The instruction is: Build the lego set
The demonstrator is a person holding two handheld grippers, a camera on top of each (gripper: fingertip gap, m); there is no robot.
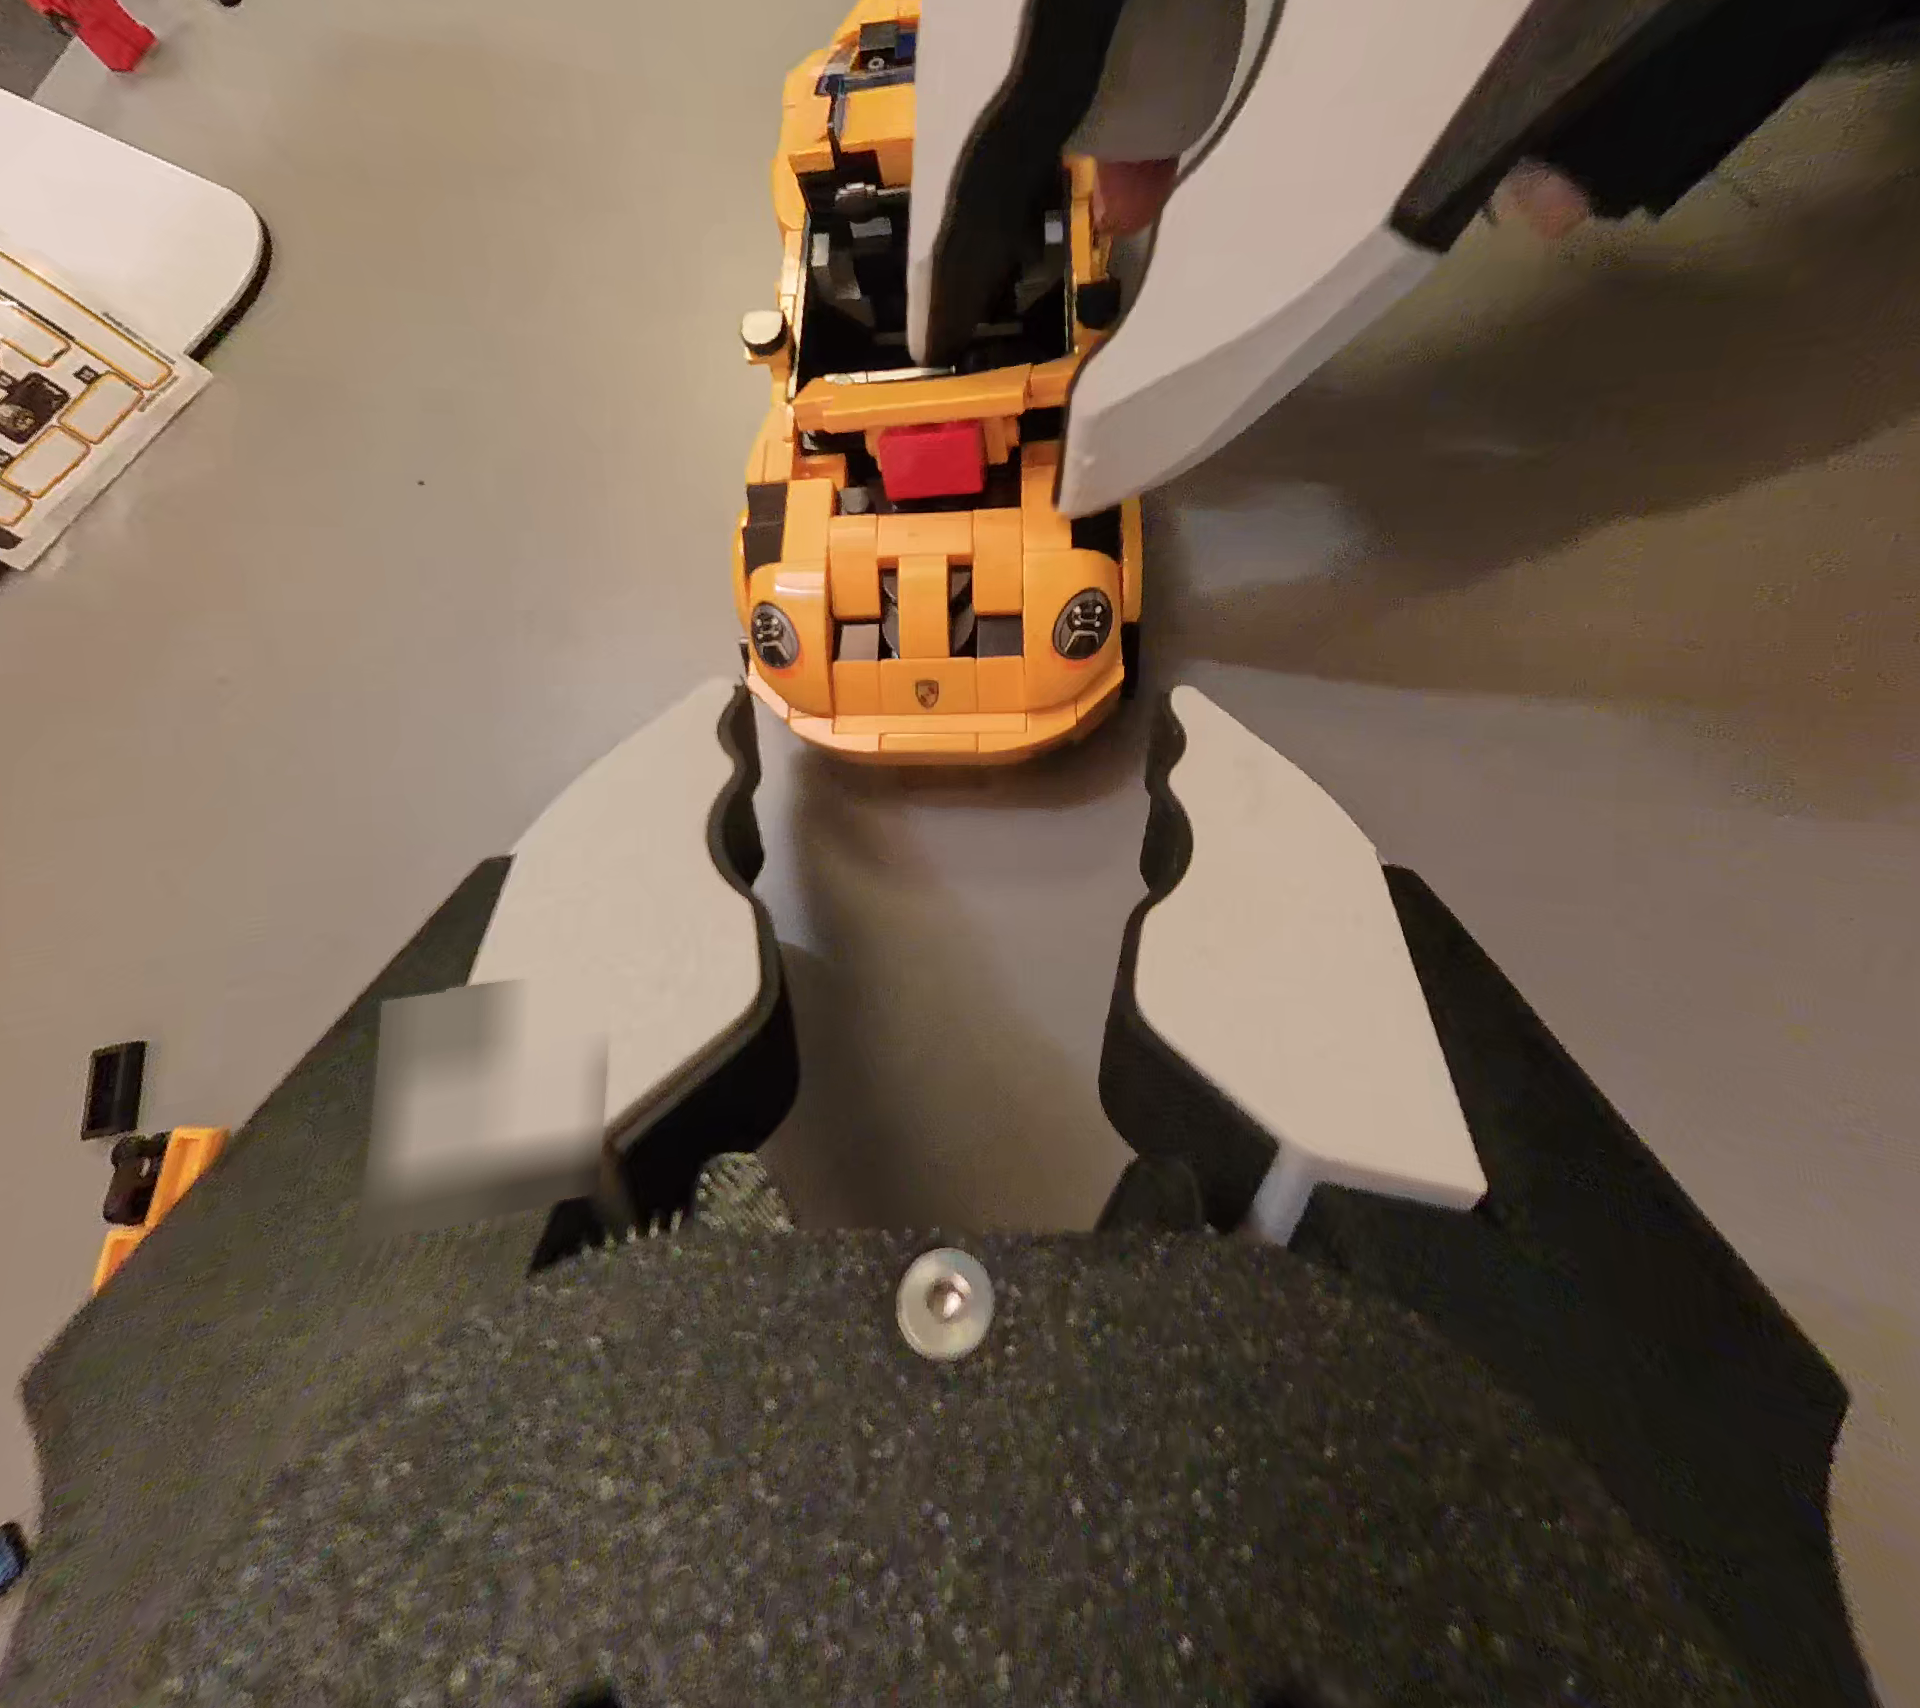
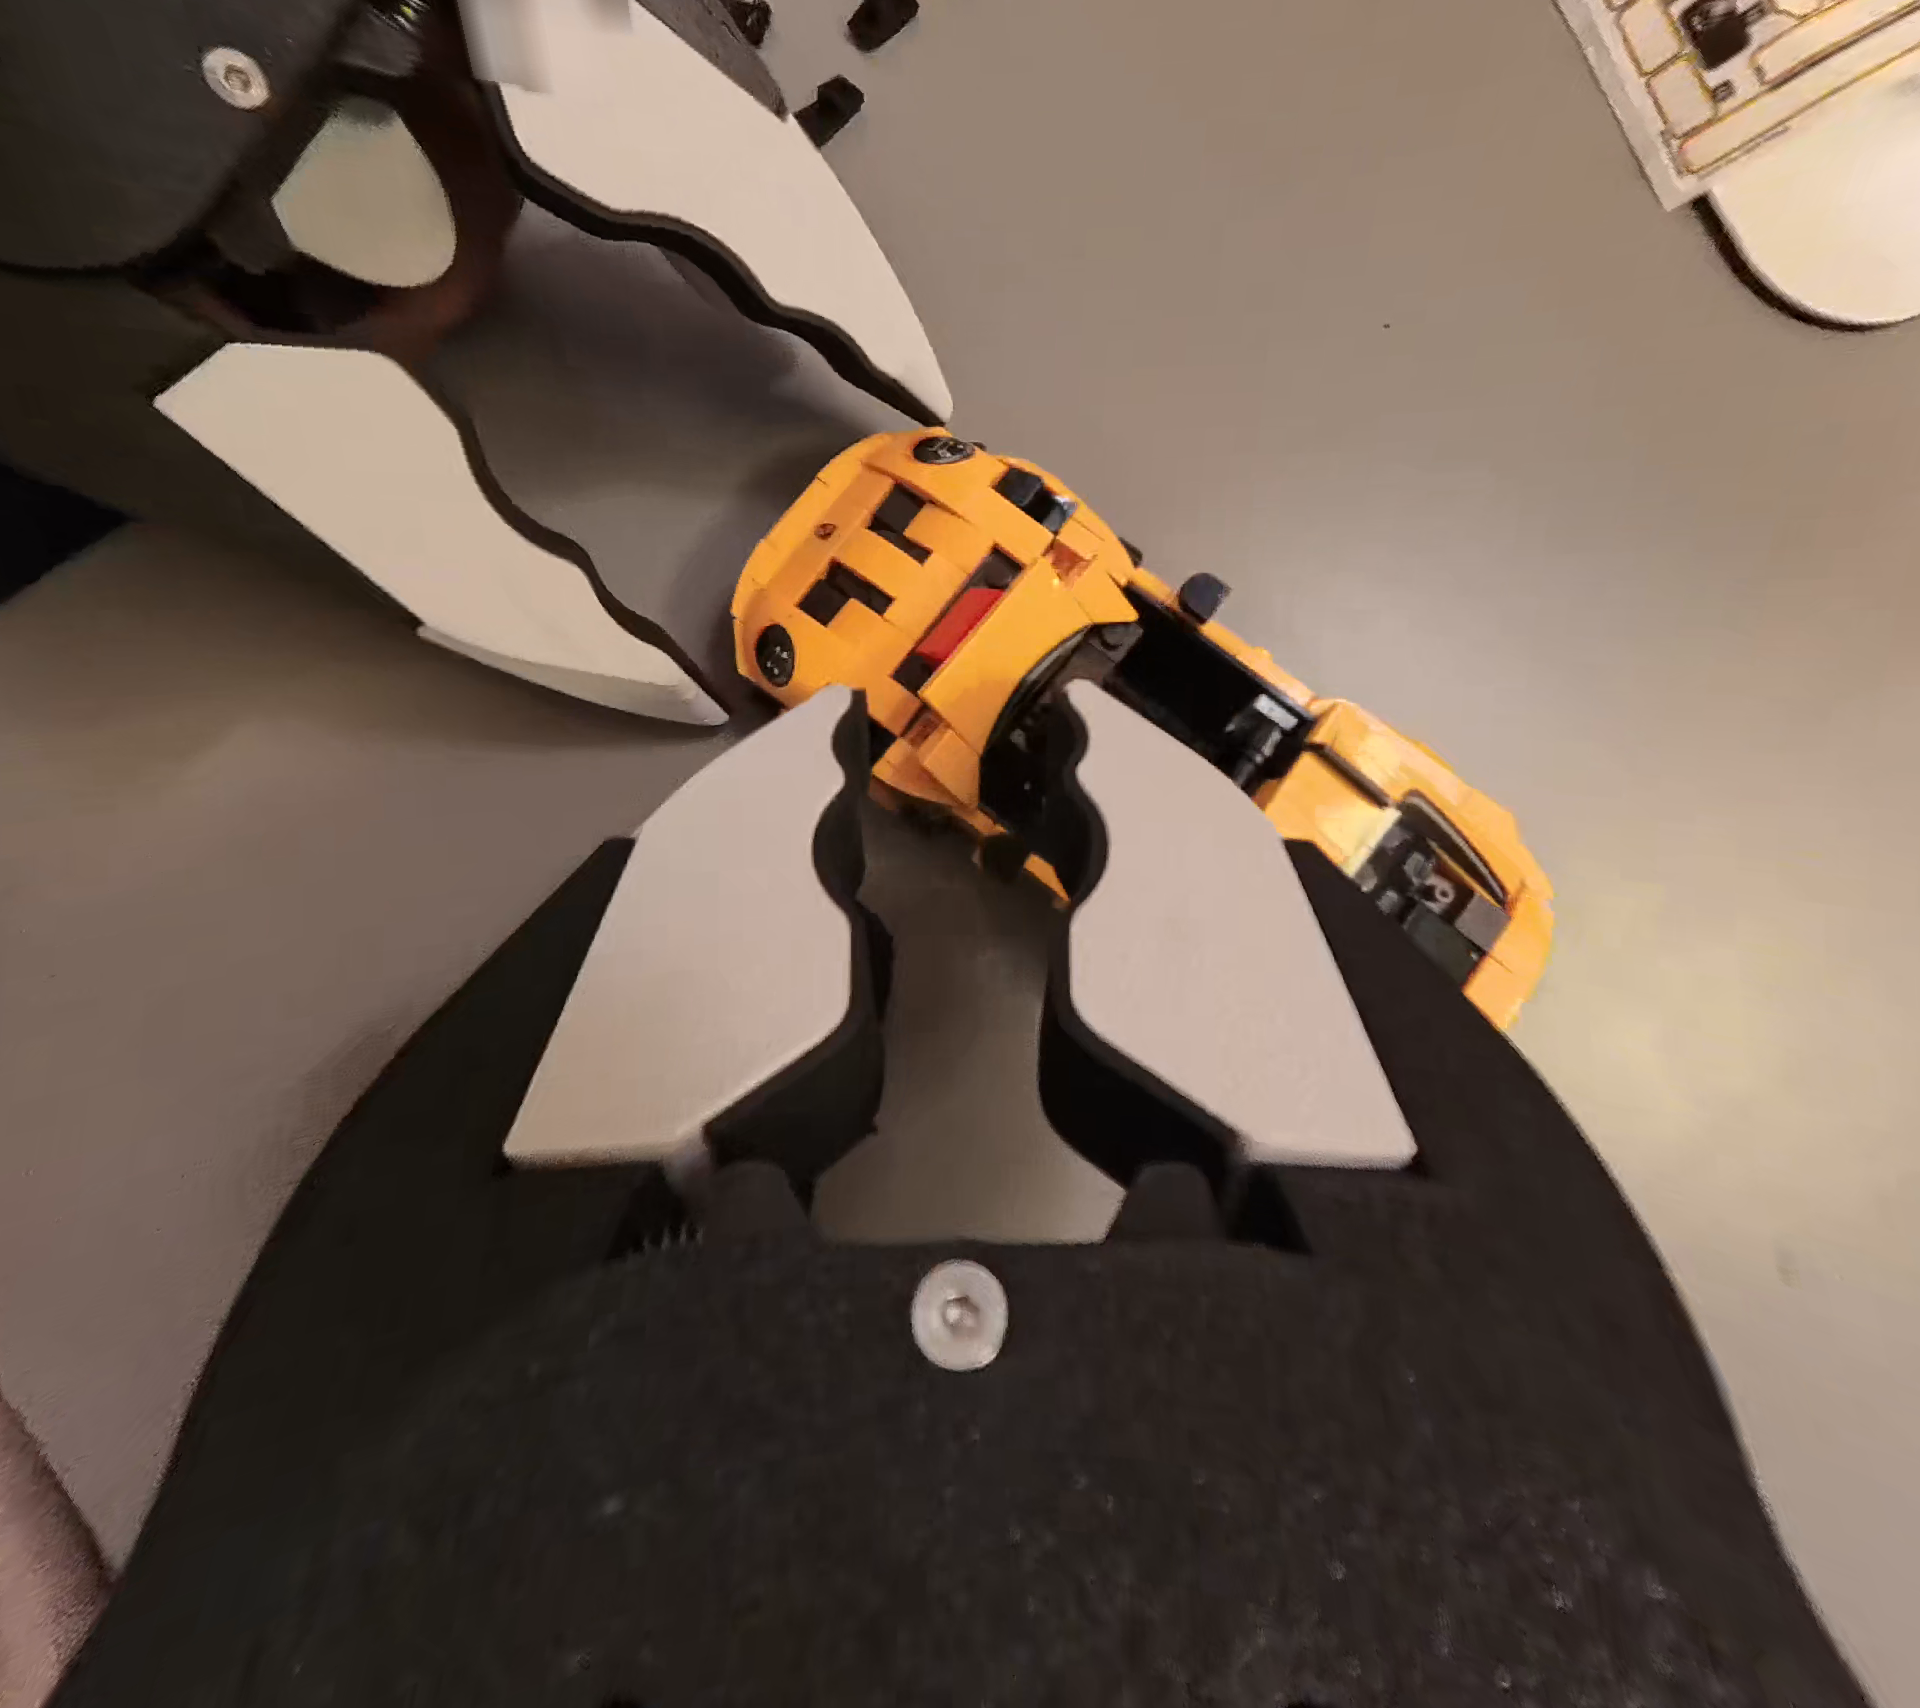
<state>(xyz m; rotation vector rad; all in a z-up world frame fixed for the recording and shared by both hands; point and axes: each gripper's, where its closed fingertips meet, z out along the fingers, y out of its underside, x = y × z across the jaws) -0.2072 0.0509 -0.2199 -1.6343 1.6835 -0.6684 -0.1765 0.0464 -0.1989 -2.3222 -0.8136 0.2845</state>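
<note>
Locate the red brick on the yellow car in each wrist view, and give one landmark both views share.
Left wrist view: the red brick sits just above centre, on the yellow car, behind its hood and in front of the open cabin.
Right wrist view: the red brick is at centre, tilted, just above the right gripper.
Shared landmark: the sticker sheet on the table.

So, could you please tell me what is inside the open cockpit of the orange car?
Black interior pieces show inside the orange car cockpit, and one finger of the right tongs reaches in, covering most of it.
</note>
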